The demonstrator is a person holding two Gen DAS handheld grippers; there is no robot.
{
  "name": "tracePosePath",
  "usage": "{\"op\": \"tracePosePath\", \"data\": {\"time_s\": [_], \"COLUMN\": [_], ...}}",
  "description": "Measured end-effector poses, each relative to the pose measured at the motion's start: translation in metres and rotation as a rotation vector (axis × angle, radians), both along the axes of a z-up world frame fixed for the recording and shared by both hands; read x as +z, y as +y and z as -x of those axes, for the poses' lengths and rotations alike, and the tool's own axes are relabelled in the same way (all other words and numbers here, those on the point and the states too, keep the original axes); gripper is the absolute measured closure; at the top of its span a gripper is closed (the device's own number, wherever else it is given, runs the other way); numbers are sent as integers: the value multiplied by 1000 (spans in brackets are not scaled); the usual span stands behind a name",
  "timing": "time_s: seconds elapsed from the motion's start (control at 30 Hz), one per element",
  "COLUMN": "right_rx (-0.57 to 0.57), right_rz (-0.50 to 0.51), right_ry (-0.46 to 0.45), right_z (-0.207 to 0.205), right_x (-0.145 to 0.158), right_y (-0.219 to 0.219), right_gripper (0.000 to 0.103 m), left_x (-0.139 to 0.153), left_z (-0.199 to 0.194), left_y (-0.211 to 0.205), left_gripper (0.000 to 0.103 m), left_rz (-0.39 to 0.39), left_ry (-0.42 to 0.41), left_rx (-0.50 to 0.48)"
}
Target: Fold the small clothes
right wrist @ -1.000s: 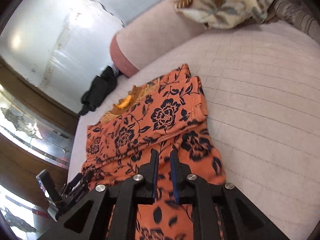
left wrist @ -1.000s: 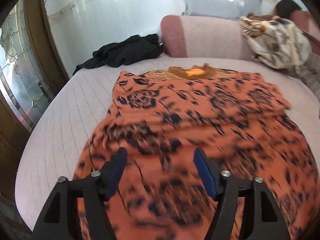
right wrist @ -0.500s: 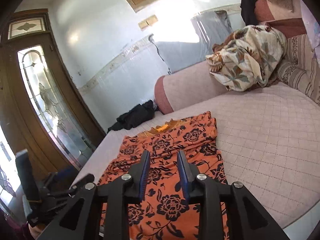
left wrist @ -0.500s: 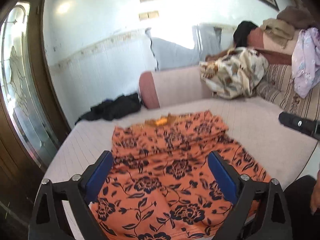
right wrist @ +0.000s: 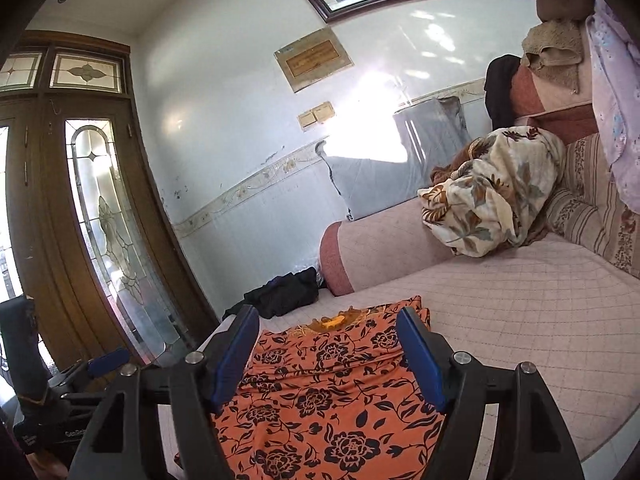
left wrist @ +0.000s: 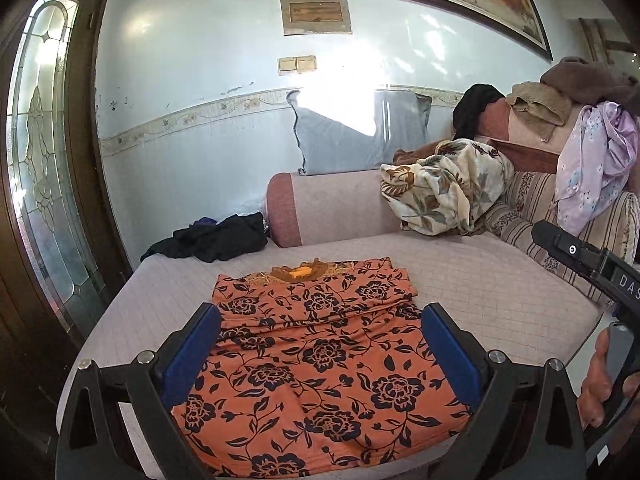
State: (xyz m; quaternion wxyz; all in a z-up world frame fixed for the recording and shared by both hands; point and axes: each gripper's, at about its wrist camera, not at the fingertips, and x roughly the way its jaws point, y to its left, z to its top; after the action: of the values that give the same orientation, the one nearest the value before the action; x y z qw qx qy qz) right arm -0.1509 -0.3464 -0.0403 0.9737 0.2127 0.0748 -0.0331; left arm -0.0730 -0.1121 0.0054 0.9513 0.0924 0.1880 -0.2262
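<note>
The orange flowered dress (left wrist: 316,364) lies flat on the near part of the pink sofa seat (left wrist: 500,280) (sleeves folded in, collar at the far end). The left gripper (left wrist: 320,352) and right gripper (right wrist: 330,354) both hang above it, jaws spread wide, holding nothing.

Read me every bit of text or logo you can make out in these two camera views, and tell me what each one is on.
"DAS", cut off at the frame edge: on the black body of the right gripper, seen from the left wrist.
"GoPro", faint and only partly legible: on the camera of the left gripper, seen from the right wrist.
Wall plaque: lettering too small to read.
Orange floral garment: no text.
</note>
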Motion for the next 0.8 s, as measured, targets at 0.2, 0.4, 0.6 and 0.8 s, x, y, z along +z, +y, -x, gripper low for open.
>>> {"op": "tracePosePath", "data": {"time_s": [0.2,0.4,0.6,0.8], "right_rx": [-14,-23,-6,-5], "right_rz": [-8,-24,-57,-93], "right_ry": [-33,-60,-60,30], "right_z": [8,11,-1,-25], "right_x": [11,18,11,-27], "right_y": [-2,0,1,-6], "right_gripper": [28,28,25,25], "left_x": [8,3,-14,-38], "left_z": [7,9,-11,-44], "left_y": [4,1,3,3], "left_gripper": [3,2,2,2], "left_rz": [20,1,-21,-39], "left_ry": [-16,-13,26,82], "left_rx": [4,3,54,105]}}
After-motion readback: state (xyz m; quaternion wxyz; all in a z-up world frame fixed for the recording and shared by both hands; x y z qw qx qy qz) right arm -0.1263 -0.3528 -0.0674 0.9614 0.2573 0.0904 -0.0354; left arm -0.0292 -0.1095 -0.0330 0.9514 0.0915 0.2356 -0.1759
